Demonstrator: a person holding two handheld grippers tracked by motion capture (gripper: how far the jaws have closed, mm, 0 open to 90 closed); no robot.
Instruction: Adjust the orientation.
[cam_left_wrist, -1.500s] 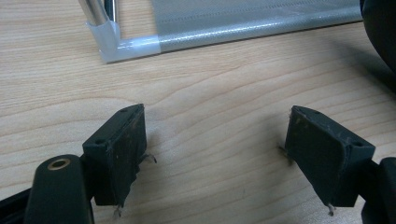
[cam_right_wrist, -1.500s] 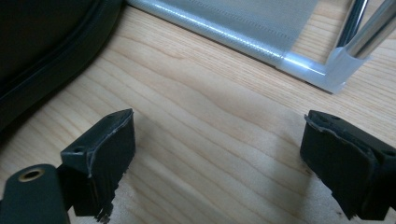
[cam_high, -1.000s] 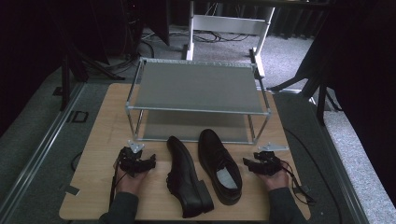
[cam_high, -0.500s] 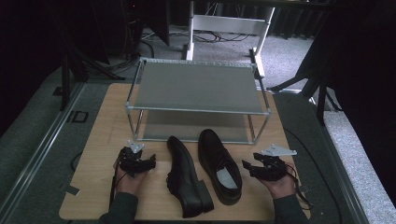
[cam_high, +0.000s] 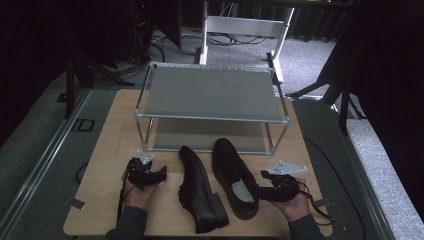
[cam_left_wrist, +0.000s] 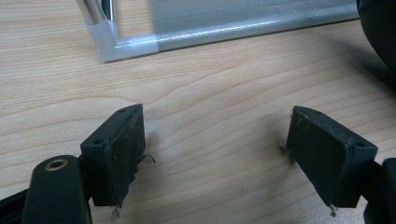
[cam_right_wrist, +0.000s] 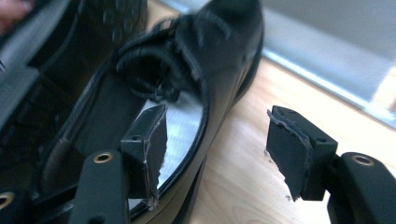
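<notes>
Two black lace-up shoes lay side by side at the near edge of a wooden table (cam_high: 110, 145), toes pointing toward a two-tier metal shoe rack (cam_high: 210, 95) that stood at 12 o'clock from them. The left shoe (cam_high: 200, 195) rested tipped onto its side with its heel nearest the person; the right shoe (cam_high: 235, 177) sat upright, its pale insole visible through the opening.

The left gripper (cam_high: 146, 172), held in the person's left hand (cam_high: 136, 192), lay at about 9 o'clock from the left shoe, apart from it, its jaws spread wide over bare wood. In the left gripper view, the gripper (cam_left_wrist: 217, 154) held nothing between its black pads, a corner foot of the rack stood at 11 o'clock, and the dark edge of a shoe showed at 2 o'clock.

The right gripper (cam_high: 275, 187), in the person's right hand (cam_high: 295, 202), sat at 3 o'clock from the right shoe, just beside its heel end. In the right gripper view, the gripper (cam_right_wrist: 217, 149) was spread open around the shoe's side wall: one pad (cam_right_wrist: 149, 140) hung over the insole inside the opening, the other (cam_right_wrist: 294, 149) stood outside above the table. Whether either pad touched the leather could not be told. The rack's lower shelf (cam_right_wrist: 336, 51) ran across at 1 o'clock.
</notes>
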